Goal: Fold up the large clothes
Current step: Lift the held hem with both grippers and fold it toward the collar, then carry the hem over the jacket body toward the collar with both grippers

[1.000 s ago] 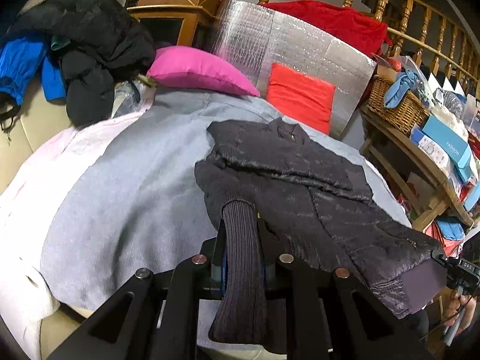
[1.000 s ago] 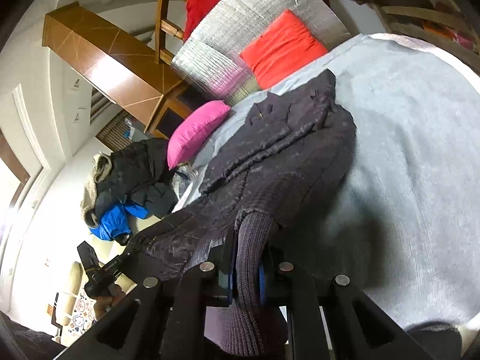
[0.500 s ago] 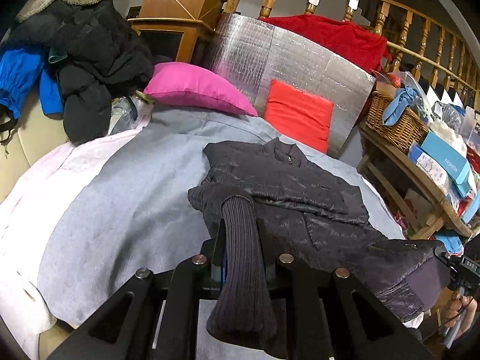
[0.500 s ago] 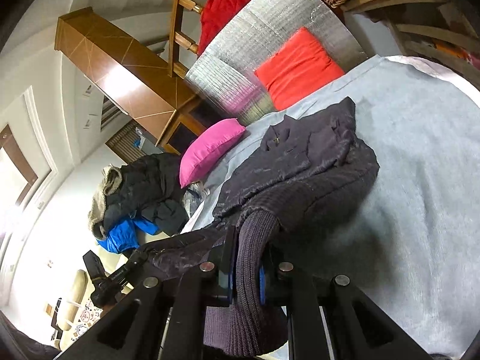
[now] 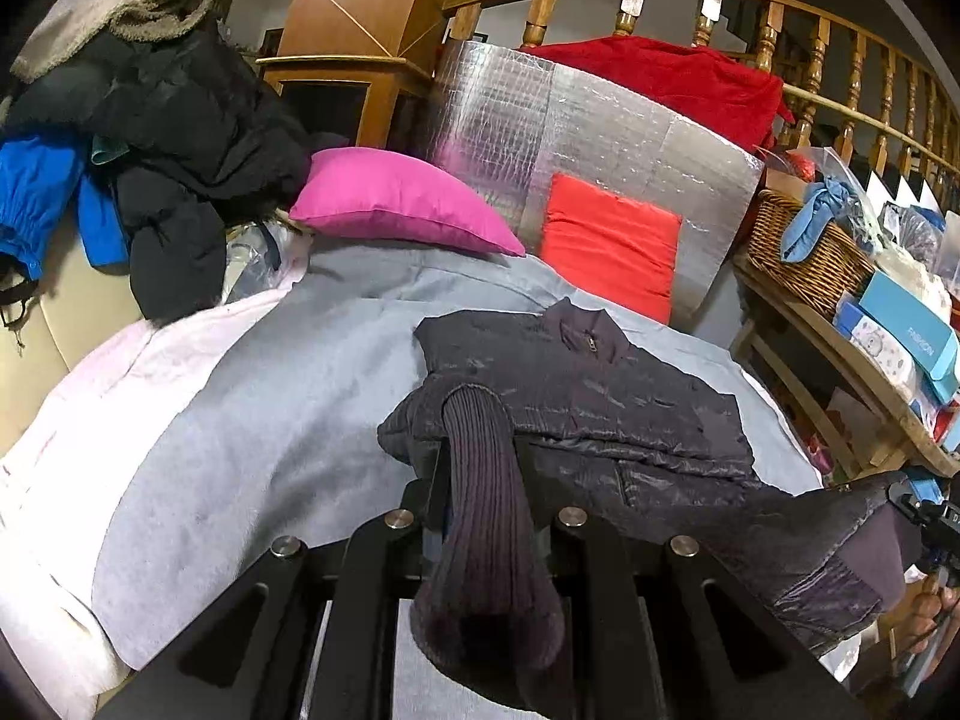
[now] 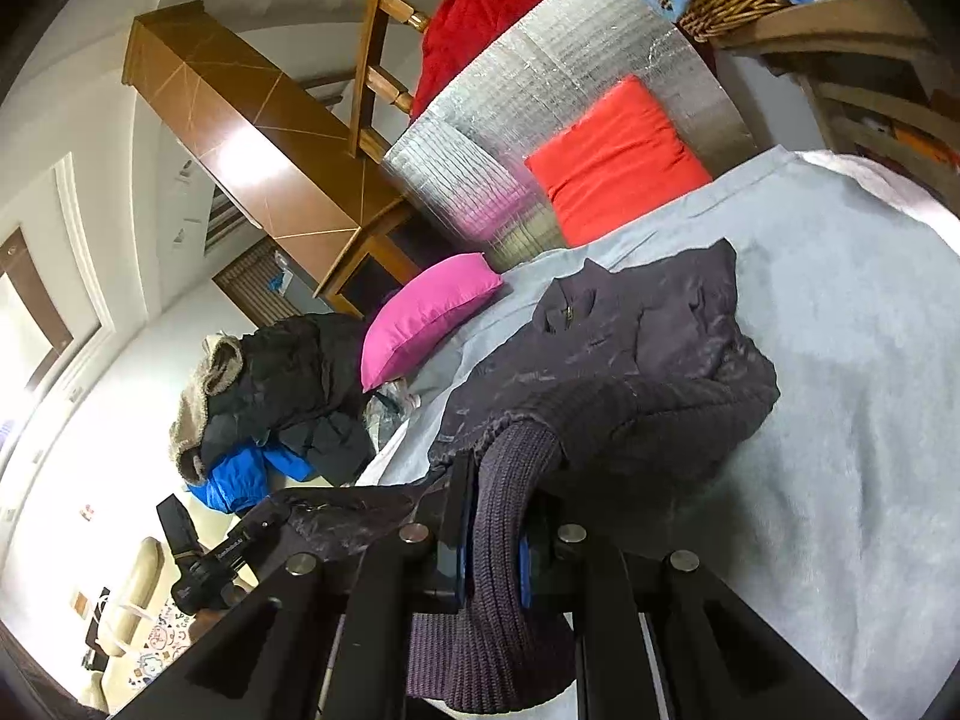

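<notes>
I count one dark quilted jacket [image 5: 588, 396], and I have it by its ribbed knit hem at two places. My left gripper [image 5: 480, 498] pinches one stretch of that hem, my right gripper [image 6: 498, 534] pinches another, both jaws pressed tight on the knit. The jacket's collar end lies on the grey blanket [image 5: 252, 432], the hem end lifted off it. Two cushions sit behind: one pink cushion [image 5: 396, 204], one red cushion [image 5: 606, 246], the latter leaning on a silver foil mat [image 5: 600, 126]. One heap of coats [image 5: 150, 138] lies left, one wicker basket [image 5: 804, 258] right, under a wooden railing [image 5: 780, 6].
</notes>
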Motion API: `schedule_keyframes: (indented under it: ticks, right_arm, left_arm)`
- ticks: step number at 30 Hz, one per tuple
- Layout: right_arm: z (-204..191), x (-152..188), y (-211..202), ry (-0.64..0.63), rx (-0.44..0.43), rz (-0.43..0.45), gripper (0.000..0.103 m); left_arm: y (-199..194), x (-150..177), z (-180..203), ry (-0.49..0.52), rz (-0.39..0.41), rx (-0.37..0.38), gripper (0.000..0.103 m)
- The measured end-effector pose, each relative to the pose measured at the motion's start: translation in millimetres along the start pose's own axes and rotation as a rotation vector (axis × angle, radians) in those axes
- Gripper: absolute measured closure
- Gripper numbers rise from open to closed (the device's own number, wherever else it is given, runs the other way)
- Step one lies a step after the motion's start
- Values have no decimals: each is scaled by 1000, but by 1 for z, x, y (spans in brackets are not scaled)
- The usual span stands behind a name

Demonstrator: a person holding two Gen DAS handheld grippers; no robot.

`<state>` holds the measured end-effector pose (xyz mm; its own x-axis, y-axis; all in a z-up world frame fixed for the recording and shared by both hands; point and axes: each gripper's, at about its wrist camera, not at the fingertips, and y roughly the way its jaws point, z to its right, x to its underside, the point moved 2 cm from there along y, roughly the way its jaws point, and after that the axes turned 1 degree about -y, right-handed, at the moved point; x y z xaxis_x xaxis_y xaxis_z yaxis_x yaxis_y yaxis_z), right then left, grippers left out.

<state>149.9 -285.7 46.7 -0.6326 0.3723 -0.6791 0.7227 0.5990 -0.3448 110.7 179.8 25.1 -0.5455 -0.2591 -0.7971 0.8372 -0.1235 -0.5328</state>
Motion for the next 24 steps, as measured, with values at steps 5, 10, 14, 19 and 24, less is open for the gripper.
schedule_keyframes:
  ticks: [5,10,14,19,24]
  right_arm:
    - [-3,-9,3,-7,8,11,91]
    - [-2,-18,5,-9,17,20,91]
    - [-3,-24,8,-16,21,24,91]
    - [-5,-33,13,-27,25,28,91]
    - [-6,-43,21,-37,26,31,91]
  left_arm:
    - [2,-7,0,-1,8,1,87]
    - [4,-12,-2,-2,14,-3,87]
    - [7,-17,-2,-1,19,-6,87]
    - [11,-23,0,8,28,-13,87]
    - [18,-30,2,17,32,-24,87]
